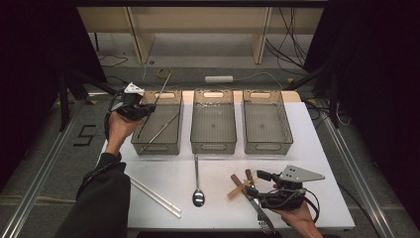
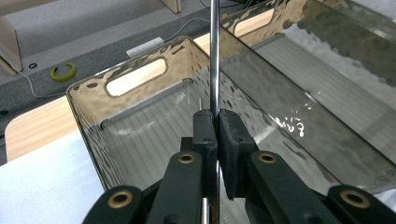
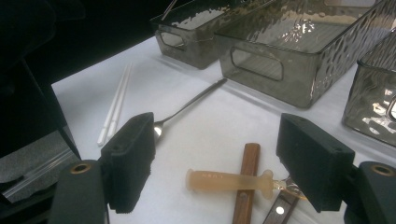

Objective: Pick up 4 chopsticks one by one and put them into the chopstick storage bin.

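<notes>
1. High view: left tongs [image 1: 143, 110] clenched on a metal chopstick [image 1: 161, 92], over the left bin [image 1: 157, 141] on the tabletop [image 1: 307, 144].
2. Right gripper view: right tongs [image 3: 215, 168] released, above crossed wooden-handled utensils [image 3: 247, 179].

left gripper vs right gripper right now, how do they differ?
The left gripper is shut on a metal chopstick; the right gripper is open and holds nothing. The left gripper is raised over the left bin; the right gripper sits low over the wooden-handled cutlery on the table. Both have black padded jaws.
</notes>
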A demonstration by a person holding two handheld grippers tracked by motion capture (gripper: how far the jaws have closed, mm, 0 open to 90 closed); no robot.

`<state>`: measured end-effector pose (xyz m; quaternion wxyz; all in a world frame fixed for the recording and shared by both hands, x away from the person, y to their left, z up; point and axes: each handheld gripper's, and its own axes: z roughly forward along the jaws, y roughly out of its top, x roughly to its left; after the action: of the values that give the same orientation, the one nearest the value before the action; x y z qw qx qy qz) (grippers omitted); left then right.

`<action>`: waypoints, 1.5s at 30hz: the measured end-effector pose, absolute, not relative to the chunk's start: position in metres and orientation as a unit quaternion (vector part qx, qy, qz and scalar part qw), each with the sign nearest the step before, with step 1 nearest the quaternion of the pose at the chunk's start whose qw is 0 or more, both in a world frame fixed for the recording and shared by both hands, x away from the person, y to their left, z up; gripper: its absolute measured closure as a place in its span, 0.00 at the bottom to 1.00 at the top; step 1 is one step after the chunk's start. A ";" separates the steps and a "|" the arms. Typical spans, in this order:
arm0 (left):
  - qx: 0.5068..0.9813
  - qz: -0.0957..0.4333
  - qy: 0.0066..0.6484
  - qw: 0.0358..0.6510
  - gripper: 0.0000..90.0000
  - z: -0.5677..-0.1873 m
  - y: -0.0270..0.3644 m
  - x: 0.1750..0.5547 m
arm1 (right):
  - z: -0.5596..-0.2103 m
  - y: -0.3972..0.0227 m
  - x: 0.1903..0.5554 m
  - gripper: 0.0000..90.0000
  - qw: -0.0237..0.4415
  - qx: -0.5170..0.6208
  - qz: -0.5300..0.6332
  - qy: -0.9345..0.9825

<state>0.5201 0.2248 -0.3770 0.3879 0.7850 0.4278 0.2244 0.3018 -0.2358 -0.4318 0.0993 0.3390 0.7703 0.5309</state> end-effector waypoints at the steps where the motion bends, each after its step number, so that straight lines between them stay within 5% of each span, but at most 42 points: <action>1: 0.786 0.223 0.428 0.387 0.95 -0.378 0.225 0.521 | -0.432 -0.236 0.302 0.32 0.100 0.339 0.531 0.771; 45: 0.798 0.208 0.449 0.344 0.95 -0.413 0.225 0.527 | -0.432 -0.235 0.302 0.32 0.097 0.339 0.531 0.771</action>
<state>0.5271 0.2252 -0.4132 0.3436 0.7981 0.4494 0.2076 0.3016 -0.2354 -0.4320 0.0971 0.3386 0.7706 0.5311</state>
